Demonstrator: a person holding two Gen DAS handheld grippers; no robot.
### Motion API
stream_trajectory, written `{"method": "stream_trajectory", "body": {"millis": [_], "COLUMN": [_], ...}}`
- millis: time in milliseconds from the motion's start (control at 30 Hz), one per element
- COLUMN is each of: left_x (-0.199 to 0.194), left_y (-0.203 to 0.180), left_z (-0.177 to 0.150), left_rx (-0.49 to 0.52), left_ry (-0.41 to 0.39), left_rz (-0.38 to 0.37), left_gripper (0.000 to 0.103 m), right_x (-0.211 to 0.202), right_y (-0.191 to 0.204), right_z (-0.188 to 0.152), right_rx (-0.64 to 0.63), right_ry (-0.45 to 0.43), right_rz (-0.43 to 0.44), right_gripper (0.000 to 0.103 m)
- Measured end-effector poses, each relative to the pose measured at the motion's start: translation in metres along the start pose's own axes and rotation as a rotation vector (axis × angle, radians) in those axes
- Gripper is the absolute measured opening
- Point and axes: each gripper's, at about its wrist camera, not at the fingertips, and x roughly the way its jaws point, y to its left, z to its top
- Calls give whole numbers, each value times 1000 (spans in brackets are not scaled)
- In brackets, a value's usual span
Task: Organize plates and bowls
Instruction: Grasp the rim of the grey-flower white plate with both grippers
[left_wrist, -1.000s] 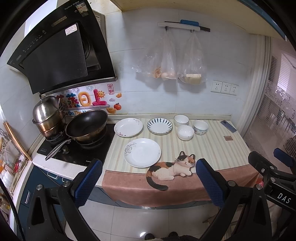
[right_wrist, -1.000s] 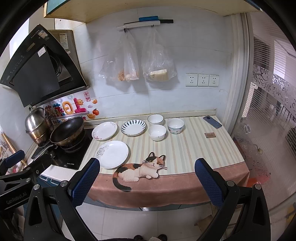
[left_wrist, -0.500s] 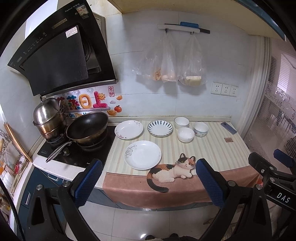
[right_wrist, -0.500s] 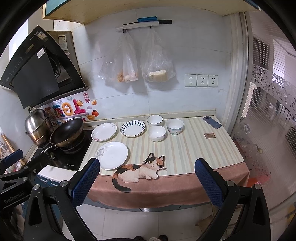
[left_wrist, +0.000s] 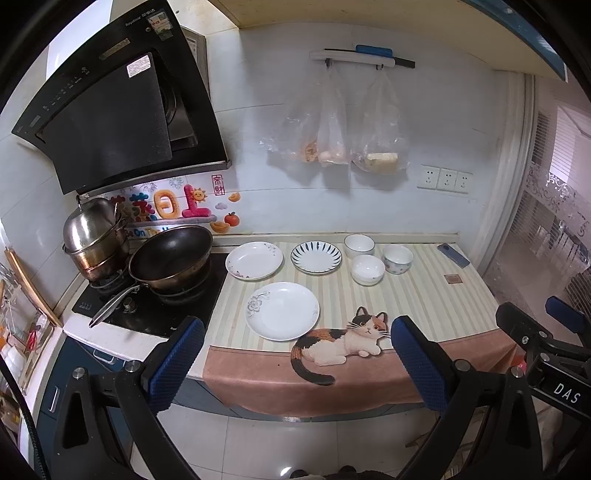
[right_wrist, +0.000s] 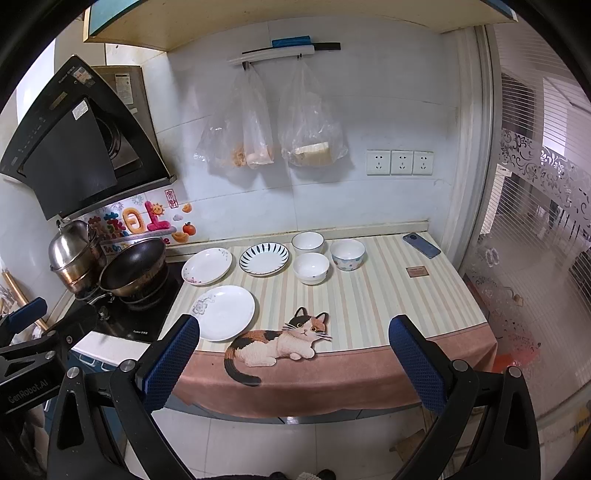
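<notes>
Both claws wide open and empty, held back from the surface; no dish picked up yet.

The striped surface (left_wrist: 424, 295) carries everything. The large white plate (left_wrist: 282, 311) lies nearest the front edge, just beside the printed cat. Behind it are the flower-edged plate (left_wrist: 254, 260) and the blue-striped plate (left_wrist: 316, 257) side by side. To their right three bowls cluster: a white bowl (left_wrist: 359, 245) at the back, a second white bowl (left_wrist: 368, 270) in front, and a patterned bowl (left_wrist: 397, 259). The left claw (left_wrist: 295, 363) and right claw (right_wrist: 295, 363) hover short of the edge, each holding nothing. This looks like the approach step; next likely calls for reaching to a plate rim or bowl wall to begin stacking like with like.
</notes>
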Motion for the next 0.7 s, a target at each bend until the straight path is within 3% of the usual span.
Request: {"method": "stream_trajectory", "body": {"millis": [233, 367, 500, 700], "left_x": [8, 27, 67, 168], "left_y": [4, 20, 42, 80], "left_z": [1, -2, -7, -16], "left_rx": [-6, -17, -27, -55], "left_ry": [-3, -32, -37, 122], "left_rz": [-5, 30, 98, 148], "left_gripper": [103, 103, 103, 103], "right_x": [2, 18, 68, 180], "right_y": [-1, 4, 18, 43], "right_z": [1, 0, -7, -20], "right_rx": [29, 49, 36, 33], "right_ry": [7, -16, 66, 236], "right_rz": [4, 32, 49, 124], "right_gripper": [103, 103, 103, 103]}}
